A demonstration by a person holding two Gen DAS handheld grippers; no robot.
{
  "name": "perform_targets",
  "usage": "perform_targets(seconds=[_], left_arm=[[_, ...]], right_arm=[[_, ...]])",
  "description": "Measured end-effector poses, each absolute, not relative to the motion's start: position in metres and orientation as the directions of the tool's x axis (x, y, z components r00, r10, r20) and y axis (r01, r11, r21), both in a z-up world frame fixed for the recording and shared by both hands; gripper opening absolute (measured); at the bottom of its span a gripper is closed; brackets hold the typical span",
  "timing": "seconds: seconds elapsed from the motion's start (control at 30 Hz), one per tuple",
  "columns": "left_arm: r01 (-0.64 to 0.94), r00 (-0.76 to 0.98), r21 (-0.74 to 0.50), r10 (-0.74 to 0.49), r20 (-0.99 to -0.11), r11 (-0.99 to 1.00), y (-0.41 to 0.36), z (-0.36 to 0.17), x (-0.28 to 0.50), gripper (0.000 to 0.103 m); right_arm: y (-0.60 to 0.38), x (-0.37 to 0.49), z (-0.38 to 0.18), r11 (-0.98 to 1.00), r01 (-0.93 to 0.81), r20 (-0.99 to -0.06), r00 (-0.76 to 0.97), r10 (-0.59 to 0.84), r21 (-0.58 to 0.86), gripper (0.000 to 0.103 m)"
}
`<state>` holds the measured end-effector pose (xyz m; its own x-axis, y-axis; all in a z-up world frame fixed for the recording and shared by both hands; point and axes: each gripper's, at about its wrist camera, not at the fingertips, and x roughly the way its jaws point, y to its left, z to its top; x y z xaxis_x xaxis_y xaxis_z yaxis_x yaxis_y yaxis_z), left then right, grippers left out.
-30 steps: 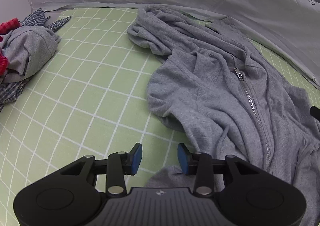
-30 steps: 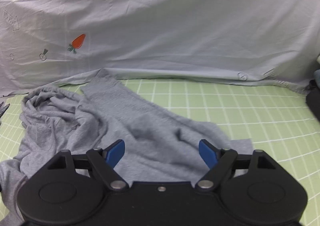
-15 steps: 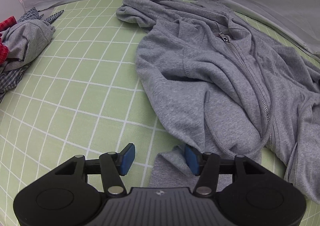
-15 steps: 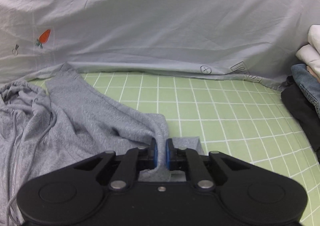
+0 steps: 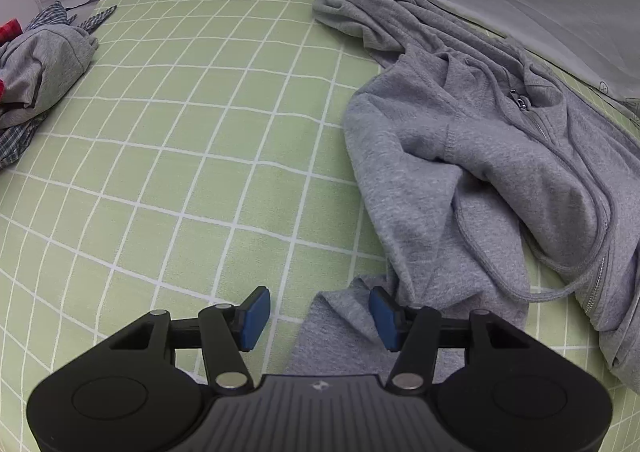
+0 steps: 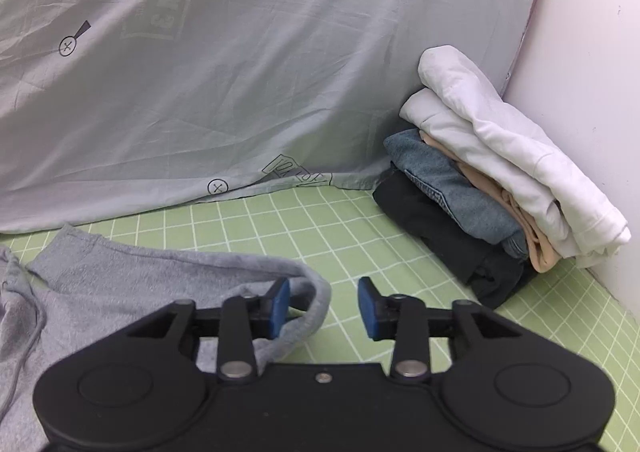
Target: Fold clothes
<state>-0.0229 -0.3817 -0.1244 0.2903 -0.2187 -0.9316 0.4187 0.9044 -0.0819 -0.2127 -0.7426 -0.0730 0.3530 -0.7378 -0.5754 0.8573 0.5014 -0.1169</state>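
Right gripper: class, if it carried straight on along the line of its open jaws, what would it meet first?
The right gripper would most likely cross bare green checked sheet and meet the draped grey cloth first. The grey hoodie sleeve lies left of that line, the folded stack right; depth is uncertain.

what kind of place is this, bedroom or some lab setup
Most likely a bed in a bedroom, used for sorting laundry. A green checked sheet covers a soft surface, a grey printed cover is heaped at the back, and a stack of folded clothes sits against the wall near the grey hoodie.
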Motion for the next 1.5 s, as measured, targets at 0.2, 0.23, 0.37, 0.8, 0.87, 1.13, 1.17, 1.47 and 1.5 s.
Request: perform_targets(seconds=[0.2,0.23,0.37,0.8,0.87,1.13,1.17,1.47,1.5], left_arm=[[0.451,0.244,-0.156,-0.290,-0.926,0.879,-0.383,-0.124,-0.036,0.054],[0.447,0.236,-0.167,-0.296,-0.926,0.879,-0.383,-0.125,-0.038,0.052],[0.431,0.214,-0.206,-0.322,-0.922,0.879,-0.383,-0.129,-0.043,0.013],[0.142,0.572,0.015,-0.070,-0.817,0.990,-0.325,-0.073,0.004,0.009],[0.160,0.573,0.004,-0.089,-0.815,0.987,-0.320,-0.068,-0.003,0.011],[0.262,0.459,-0.072,-0.190,-0.868,0.962,-0.326,-0.089,-0.039,0.019],[0.273,0.444,-0.079,-0.199,-0.874,0.959,-0.327,-0.092,-0.042,0.019],[0.303,0.403,-0.101,-0.223,-0.887,0.948,-0.333,-0.102,-0.046,0.022],[0.300,0.399,-0.099,-0.219,-0.891,0.949,-0.333,-0.104,-0.046,0.022]], right_arm=[[-0.683,-0.224,-0.079,0.630,0.776,-0.662,0.456,-0.595,-0.031,0.067],[-0.677,-0.223,-0.080,0.640,0.768,-0.665,0.464,-0.585,-0.028,0.068],[-0.652,-0.222,-0.081,0.678,0.735,-0.679,0.491,-0.546,-0.013,0.070],[-0.616,-0.227,-0.073,0.746,0.665,-0.683,0.549,-0.482,0.008,0.071],[-0.610,-0.225,-0.073,0.768,0.640,-0.687,0.564,-0.458,0.013,0.074],[-0.581,-0.201,-0.100,0.851,0.523,-0.758,0.541,-0.365,-0.037,0.083],[-0.578,-0.197,-0.105,0.856,0.511,-0.766,0.518,-0.381,-0.080,0.084],[-0.568,-0.192,-0.131,0.880,0.419,-0.784,0.460,-0.418,-0.223,0.094],[-0.571,-0.192,-0.131,0.875,0.438,-0.783,0.462,-0.416,-0.207,0.089]])
